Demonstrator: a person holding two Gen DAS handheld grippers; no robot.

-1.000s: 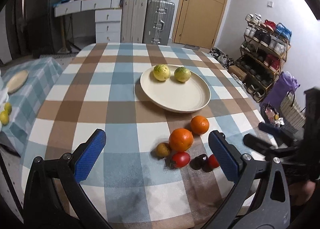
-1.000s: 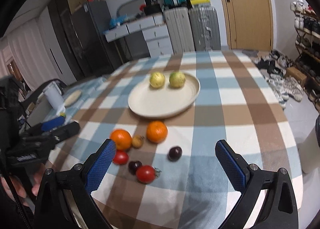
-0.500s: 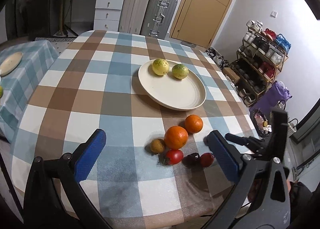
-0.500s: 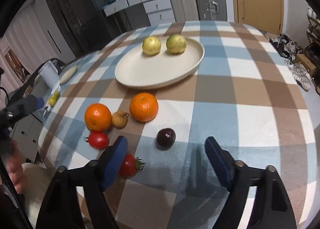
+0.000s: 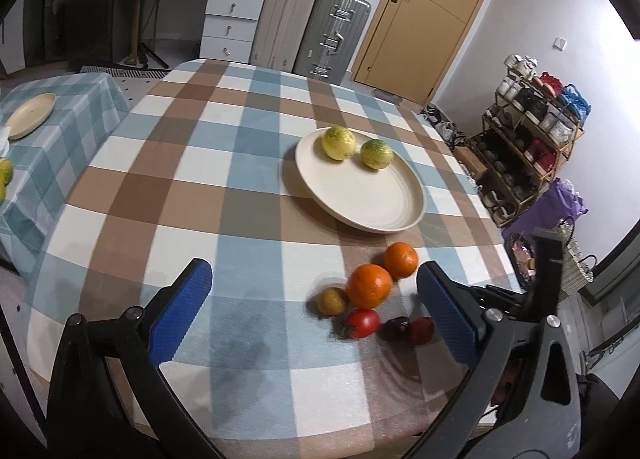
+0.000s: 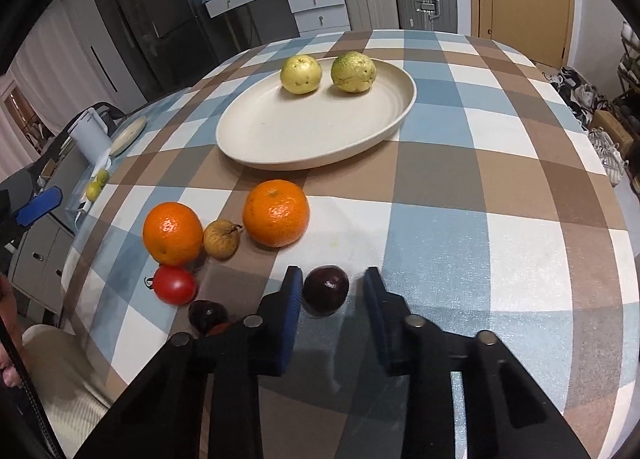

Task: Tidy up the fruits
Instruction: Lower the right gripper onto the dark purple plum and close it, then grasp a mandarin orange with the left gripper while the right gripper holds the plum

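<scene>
A cream plate (image 6: 280,139) (image 5: 372,211) holds two yellow-green fruits (image 6: 301,74) (image 6: 353,71). In front of it on the checked cloth lie two oranges (image 6: 276,219) (image 6: 173,233), a small brown fruit (image 6: 221,239), a red tomato (image 6: 175,285) and a dark plum (image 6: 207,315). My right gripper (image 6: 331,291) is narrowed around another dark plum (image 6: 325,291); its left pad is at the plum, its right pad slightly apart. My left gripper (image 5: 316,295) is wide open and empty, above the table, left of the fruit cluster (image 5: 368,285).
The round table's edge (image 6: 616,219) curves off at the right. A side table (image 5: 48,139) with a plate and small fruits stands at the left. Suitcases (image 5: 312,35), drawers, a door and a shoe rack (image 5: 528,139) line the room.
My right gripper has moved down and forward to the dark plum and narrowed its jaws around it. My left gripper has drifted left, still wide open.
</scene>
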